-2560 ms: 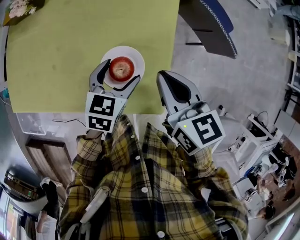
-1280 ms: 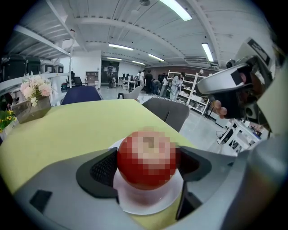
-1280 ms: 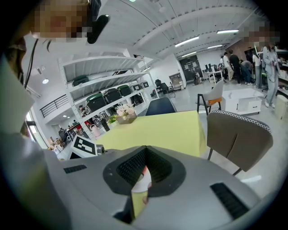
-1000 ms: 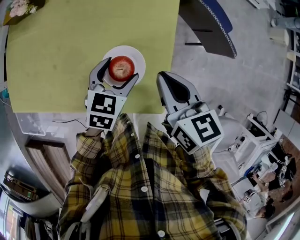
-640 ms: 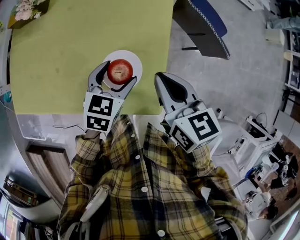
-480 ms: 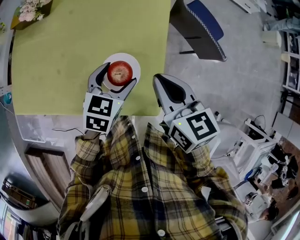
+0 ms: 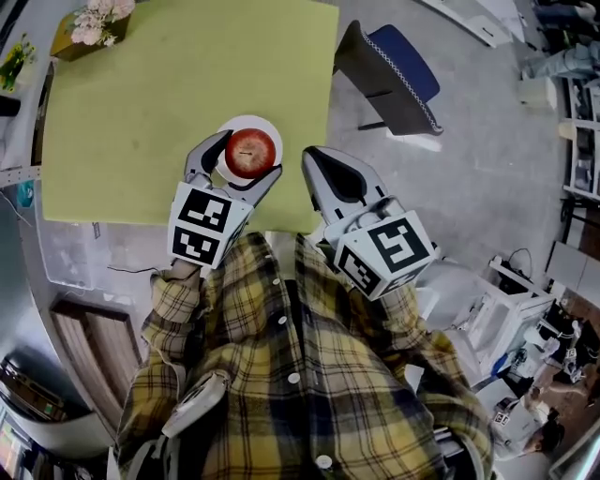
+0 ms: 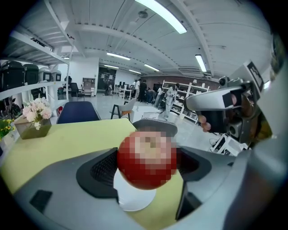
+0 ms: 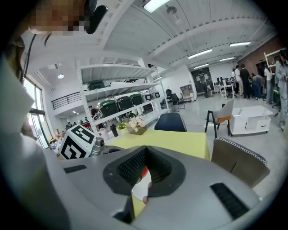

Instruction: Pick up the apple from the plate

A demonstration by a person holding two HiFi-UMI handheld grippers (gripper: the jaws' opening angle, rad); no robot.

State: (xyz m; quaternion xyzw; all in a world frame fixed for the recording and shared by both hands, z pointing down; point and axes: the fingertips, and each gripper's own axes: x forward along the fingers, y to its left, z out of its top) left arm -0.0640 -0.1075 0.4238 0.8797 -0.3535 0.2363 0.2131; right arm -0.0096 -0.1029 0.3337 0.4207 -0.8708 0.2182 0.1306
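Apple [image 7: 250, 152] sits clamped in my left gripper [image 7: 247, 157], over the white plate [image 7: 246, 123] at the near right of the green table [image 7: 141, 112]. My right gripper [image 7: 317, 161] hangs just right of it, jaws together, empty.

The apple [image 7: 251, 150] sits between the jaws of the left gripper [image 7: 247, 157], over the plate [image 7: 246, 122] near the table's [image 7: 141, 103] near right corner. The right gripper [image 7: 319, 165] hangs just right of the plate. A chair [image 7: 398, 75] stands off the table's right edge, and flowers [image 7: 94, 19] sit at its far left corner.
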